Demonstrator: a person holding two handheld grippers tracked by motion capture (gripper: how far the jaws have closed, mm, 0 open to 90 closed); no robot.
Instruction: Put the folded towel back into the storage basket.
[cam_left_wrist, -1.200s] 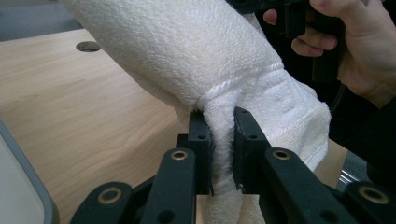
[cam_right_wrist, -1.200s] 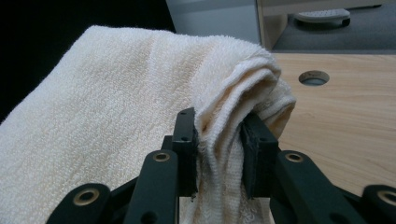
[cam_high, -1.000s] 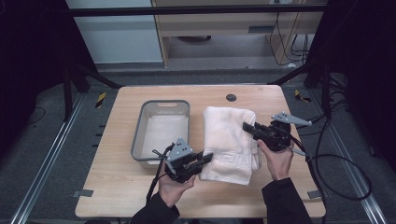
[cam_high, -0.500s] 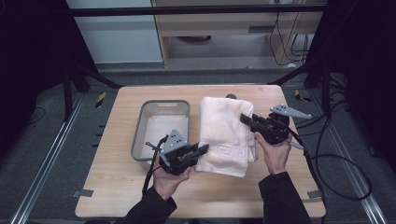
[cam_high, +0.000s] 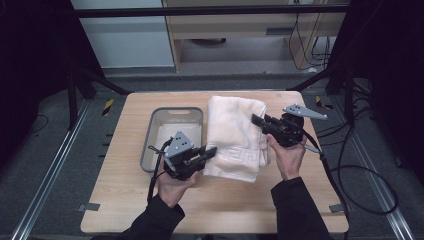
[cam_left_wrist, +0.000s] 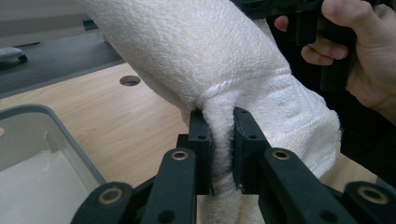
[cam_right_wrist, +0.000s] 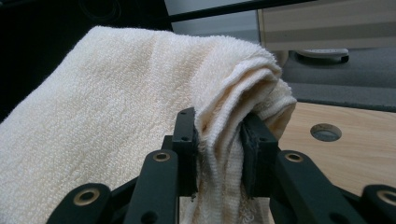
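Observation:
A folded white towel (cam_high: 235, 135) hangs lifted over the middle of the wooden table (cam_high: 125, 210). My left gripper (cam_high: 212, 151) is shut on the towel's near left corner, and the left gripper view has a bunched fold of the towel (cam_left_wrist: 252, 60) pinched between the black jaws of that gripper (cam_left_wrist: 223, 140). My right gripper (cam_high: 256, 120) is shut on the towel's right edge. In the right gripper view several layers of the towel (cam_right_wrist: 116, 102) are squeezed between the jaws of that gripper (cam_right_wrist: 219, 144).
A grey plastic bin (cam_high: 155, 130) stands just left of the towel, with something white lying in it. A round cable hole (cam_right_wrist: 325, 132) sits in the tabletop at the far side. Cables trail off the table's right edge (cam_high: 350, 175). A shelf unit stands beyond the table.
Both grippers have risen and carried the towel away from the person. The towel was lying flat on the table a second ago and now hangs between them.

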